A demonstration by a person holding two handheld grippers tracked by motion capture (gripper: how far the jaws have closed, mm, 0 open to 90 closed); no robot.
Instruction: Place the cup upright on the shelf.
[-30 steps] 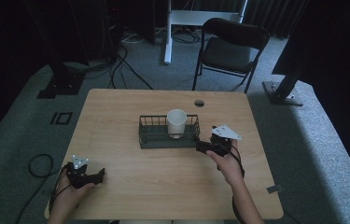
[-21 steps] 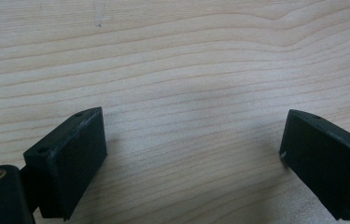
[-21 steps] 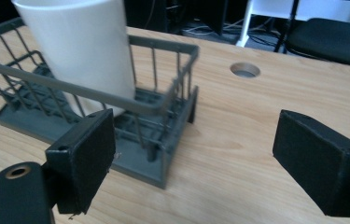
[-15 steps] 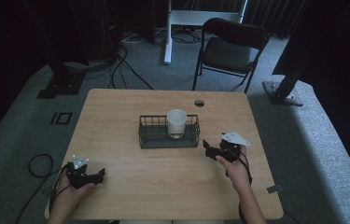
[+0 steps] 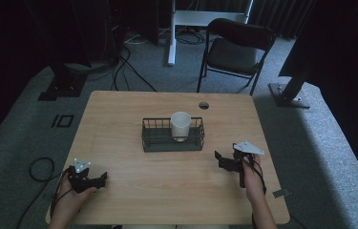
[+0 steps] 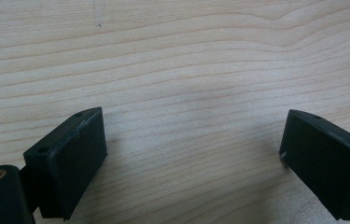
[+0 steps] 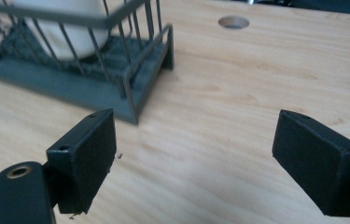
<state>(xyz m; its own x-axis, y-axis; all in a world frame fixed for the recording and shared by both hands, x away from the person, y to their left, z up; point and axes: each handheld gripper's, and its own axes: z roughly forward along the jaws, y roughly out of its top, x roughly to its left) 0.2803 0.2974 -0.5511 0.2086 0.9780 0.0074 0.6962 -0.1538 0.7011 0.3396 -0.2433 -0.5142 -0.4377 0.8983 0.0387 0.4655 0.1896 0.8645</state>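
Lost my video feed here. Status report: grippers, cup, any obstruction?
Left gripper open, empty, low over the table. Right gripper open, empty, right of the basket. White cup upright inside the basket. Nothing between right gripper and basket.

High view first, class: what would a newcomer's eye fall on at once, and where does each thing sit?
A white cup stands upright inside a dark wire basket at the middle of the wooden table. Near the table's front corners a person holds two tools: the left hand-held gripper and the right hand-held gripper, both open and empty. A black folding chair stands beyond the far edge.
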